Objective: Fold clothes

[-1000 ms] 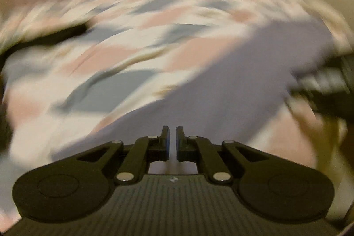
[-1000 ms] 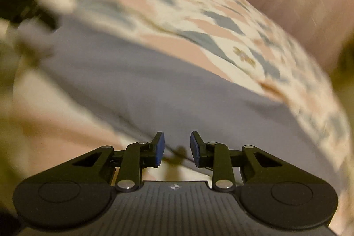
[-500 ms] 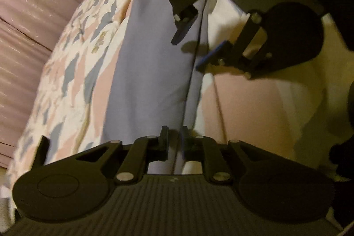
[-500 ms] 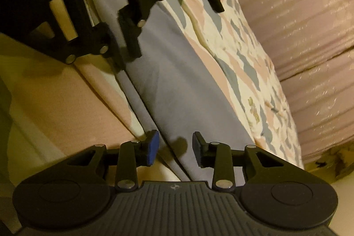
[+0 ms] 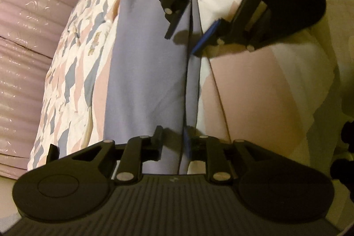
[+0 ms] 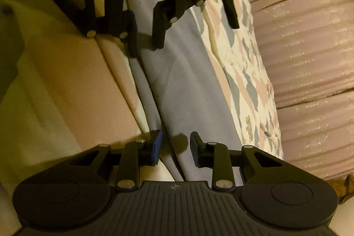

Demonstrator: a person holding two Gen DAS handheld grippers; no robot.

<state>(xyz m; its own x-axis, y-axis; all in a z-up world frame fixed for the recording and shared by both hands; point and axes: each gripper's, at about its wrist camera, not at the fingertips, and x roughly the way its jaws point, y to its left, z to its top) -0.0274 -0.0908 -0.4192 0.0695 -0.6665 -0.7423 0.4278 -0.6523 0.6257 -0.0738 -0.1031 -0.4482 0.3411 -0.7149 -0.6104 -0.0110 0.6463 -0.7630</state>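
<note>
**No readable text**

From where I stand, nothing here carries words, numbers or a brand I can read. The only mark is a tiny pale emblem on the ribbed body of the left gripper (image 5: 172, 144) and of the right gripper (image 6: 176, 148), too small to make out.

patterned bedspread (image 5: 73, 72) | mauve quilted headboard (image 5: 24, 41) | pink-and-white sheet (image 5: 254, 90)
</note>
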